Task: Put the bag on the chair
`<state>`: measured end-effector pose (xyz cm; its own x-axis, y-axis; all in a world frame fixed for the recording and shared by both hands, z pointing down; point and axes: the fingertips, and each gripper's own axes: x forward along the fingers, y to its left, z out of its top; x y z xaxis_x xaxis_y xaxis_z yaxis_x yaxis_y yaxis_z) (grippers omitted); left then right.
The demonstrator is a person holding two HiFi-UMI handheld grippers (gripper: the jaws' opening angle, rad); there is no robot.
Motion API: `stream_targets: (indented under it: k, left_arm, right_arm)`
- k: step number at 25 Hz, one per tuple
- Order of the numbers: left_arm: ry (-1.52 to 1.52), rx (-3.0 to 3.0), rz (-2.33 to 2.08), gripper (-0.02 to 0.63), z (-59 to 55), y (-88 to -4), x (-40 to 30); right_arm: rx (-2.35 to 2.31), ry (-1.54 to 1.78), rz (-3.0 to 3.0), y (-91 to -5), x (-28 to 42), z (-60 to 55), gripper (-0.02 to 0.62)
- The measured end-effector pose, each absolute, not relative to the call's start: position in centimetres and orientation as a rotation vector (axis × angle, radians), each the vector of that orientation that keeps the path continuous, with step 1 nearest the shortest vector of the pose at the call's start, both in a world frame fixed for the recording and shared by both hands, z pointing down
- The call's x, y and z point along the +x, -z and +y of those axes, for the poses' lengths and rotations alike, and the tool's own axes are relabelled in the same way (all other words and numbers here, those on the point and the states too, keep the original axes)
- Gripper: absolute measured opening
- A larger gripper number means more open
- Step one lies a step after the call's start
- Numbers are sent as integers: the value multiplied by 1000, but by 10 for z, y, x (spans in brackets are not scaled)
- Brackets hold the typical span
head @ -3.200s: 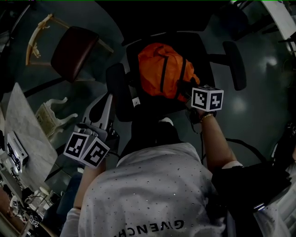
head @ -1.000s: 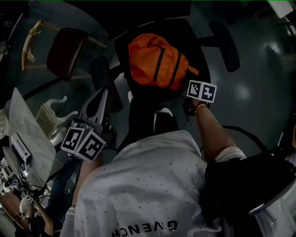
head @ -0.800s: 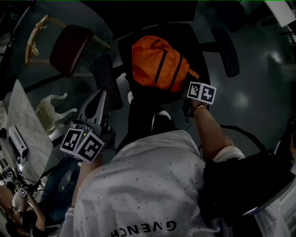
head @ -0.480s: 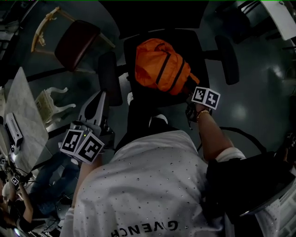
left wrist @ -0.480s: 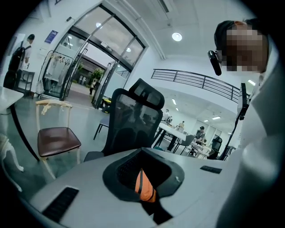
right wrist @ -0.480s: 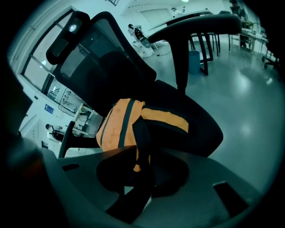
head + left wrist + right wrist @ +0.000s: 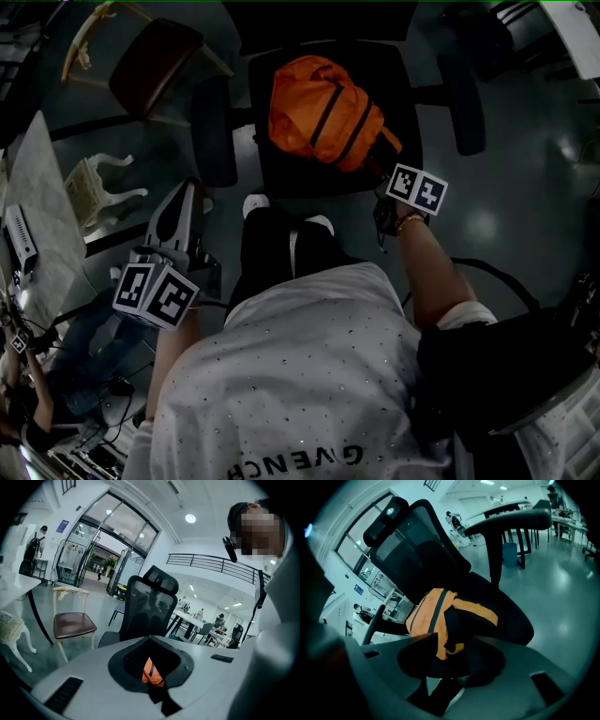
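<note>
The placing looks all but done: the orange bag (image 7: 323, 112) lies wholly on the seat of the black office chair (image 7: 401, 80), which stands well apart from the long edge of the marbled table (image 7: 39, 220). What seems left is to let go, since the right gripper (image 7: 381, 167) has its claw clamped on the bag's black-strapped near corner. The left gripper (image 7: 174, 214) hangs aside, claw pinched together on nothing. The only legible writing is "GIVENCH" across the person's shirt (image 7: 300, 375); the bag shows no readable label.
</note>
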<state>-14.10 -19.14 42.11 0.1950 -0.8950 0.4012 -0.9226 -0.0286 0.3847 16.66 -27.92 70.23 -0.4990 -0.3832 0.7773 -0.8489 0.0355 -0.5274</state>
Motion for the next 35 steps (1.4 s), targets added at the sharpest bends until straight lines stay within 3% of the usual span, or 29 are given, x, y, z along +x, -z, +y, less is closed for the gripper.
stream_targets:
  k: [11, 23, 29, 35]
  left_arm:
    - [-71, 2103, -1588, 2, -190, -375, -115]
    - [121, 2129, -1670, 2, -126, -326, -173]
    - [308, 2205, -1714, 2, -117, -277, -193]
    - [404, 2266, -1590, 2, -86, -248, -185]
  right_arm:
    - [1511, -1581, -1969, -648, 191, -286, 216]
    - [1860, -1554, -2098, -545, 204, -253, 212]
    - [1863, -1333, -2427, -447, 186, -259, 181]
    - [1574, -1012, -2917, -295, 120, -224, 166]
